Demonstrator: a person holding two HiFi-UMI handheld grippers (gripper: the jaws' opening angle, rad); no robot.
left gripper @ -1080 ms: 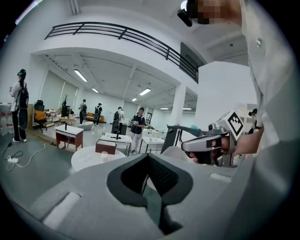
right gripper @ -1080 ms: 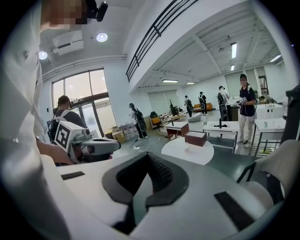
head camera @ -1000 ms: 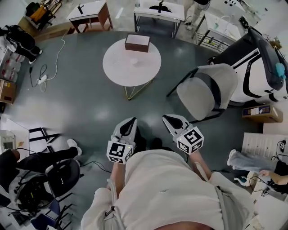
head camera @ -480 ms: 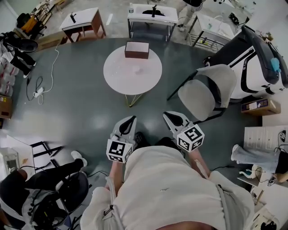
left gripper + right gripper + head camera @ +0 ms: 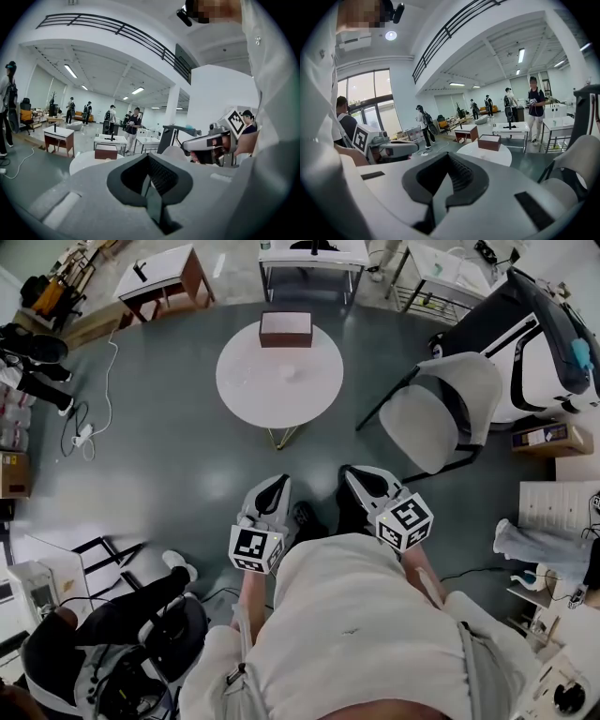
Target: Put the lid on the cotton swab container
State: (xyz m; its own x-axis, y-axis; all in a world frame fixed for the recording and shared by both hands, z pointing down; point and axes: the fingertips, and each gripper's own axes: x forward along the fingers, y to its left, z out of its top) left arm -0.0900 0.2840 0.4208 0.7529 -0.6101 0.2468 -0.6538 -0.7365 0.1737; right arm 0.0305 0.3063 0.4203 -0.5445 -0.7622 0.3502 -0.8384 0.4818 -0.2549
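Two tools low in front of the torso: left tool (image 5: 272,488) and right tool (image 5: 356,476), both pressed together, pinching nothing. Task not yet under way.

Round white bench (image 5: 314,404) ahead of both tools and well apart, a little left of the left tool's line and a little right of the right tool's. At its far side, a brown rectangular box (image 5: 286,328). Nearer the tools, a small pale item (image 5: 289,374) and a faint clear item (image 5: 244,382): probably the cotton swab container and lid, too small to tell which is which or read any long axis.

Left tool looks marginally nearer. Grey shell chair (image 5: 441,413) ahead-right of the right tool, worth skirting. Next: close the gap, then spread a tool.
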